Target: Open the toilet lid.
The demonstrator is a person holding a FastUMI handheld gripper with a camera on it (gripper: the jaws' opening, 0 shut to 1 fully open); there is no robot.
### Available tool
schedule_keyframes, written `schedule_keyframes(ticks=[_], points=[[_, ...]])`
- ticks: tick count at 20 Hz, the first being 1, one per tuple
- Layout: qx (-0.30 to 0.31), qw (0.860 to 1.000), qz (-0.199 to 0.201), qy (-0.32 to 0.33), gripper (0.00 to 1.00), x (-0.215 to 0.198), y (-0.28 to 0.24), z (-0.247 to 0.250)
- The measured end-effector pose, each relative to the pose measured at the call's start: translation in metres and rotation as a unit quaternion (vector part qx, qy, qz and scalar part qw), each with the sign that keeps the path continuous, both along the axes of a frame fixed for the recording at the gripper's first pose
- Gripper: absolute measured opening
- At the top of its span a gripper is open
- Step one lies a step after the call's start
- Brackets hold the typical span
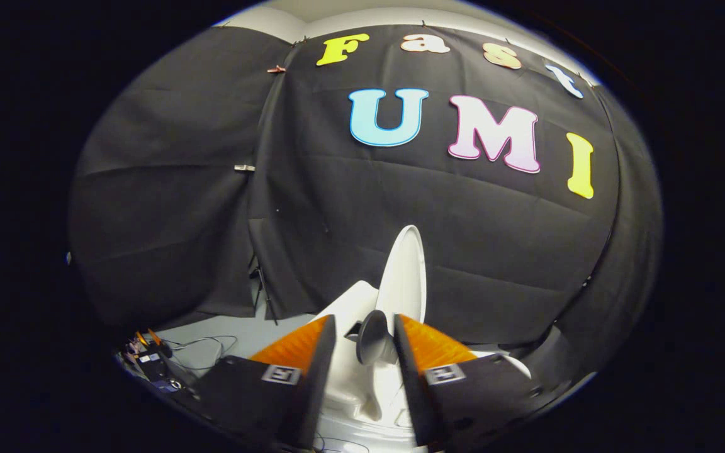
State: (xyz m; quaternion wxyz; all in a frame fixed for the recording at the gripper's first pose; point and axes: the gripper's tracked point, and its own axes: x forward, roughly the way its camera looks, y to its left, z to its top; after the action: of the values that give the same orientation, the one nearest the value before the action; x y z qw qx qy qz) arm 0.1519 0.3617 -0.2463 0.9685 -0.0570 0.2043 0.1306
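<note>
Tongs angled upward, parted around dark knob before raised toilet lid.

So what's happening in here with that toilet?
A person is working a hand-held gripper over a white toilet in a booth hung with black cloth. The white oval toilet lid stands raised, nearly upright, just beyond the fingers. A small dark round knob sits between the two fingers, which lie close on either side of it; whether they press on it is unclear. Some cables lie on the grey floor nearby.
</note>
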Motion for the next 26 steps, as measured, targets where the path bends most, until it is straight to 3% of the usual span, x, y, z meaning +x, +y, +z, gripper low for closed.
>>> schedule_keyframes(ticks=[3, 7, 11, 20, 26], points=[[0.033, 0.999, 0.001, -0.015, 1.00, -0.008, -0.011, 0.023], [0.051, 0.998, 0.009, -0.042, 1.00, -0.026, -0.038, 0.071], [0.057, 0.995, 0.003, -0.085, 0.99, -0.051, -0.097, 0.131], [0.045, 0.984, -0.092, -0.143, 0.99, -0.118, -0.285, 0.201], [0.050, 0.979, -0.123, -0.154, 0.99, -0.154, -0.347, 0.223]])
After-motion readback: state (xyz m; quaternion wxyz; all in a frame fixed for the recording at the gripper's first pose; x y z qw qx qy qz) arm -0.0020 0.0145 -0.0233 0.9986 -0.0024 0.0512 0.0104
